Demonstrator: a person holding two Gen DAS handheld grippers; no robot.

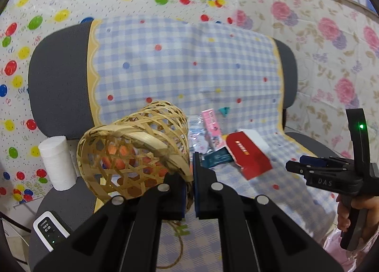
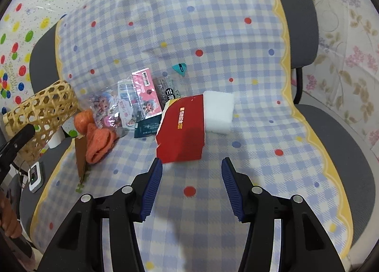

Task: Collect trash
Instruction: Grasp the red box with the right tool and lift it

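Note:
My left gripper (image 1: 189, 177) is shut on the rim of a woven bamboo basket (image 1: 132, 148), which hangs tilted above the checked cloth. Something orange shows through the weave. The trash lies on the cloth in a loose pile: a red box (image 2: 182, 132), a white foam block (image 2: 219, 110), a pink printed packet (image 2: 144, 91), a clear packet (image 2: 111, 106), a dark teal wrapper (image 2: 145, 127), a teal scrap (image 2: 180, 68) and orange crumpled pieces (image 2: 97, 139). My right gripper (image 2: 191, 163) stands open just short of the red box, nothing between its fingers. The basket (image 2: 45, 110) hangs left of the pile.
The checked cloth (image 2: 213, 34) covers a grey chair (image 2: 350, 153). A white paper roll (image 1: 56, 163) and a small white device with a green light (image 1: 48, 231) sit on the seat's left edge. Patterned sheets line the walls behind. A hand (image 1: 355, 210) holds the right gripper.

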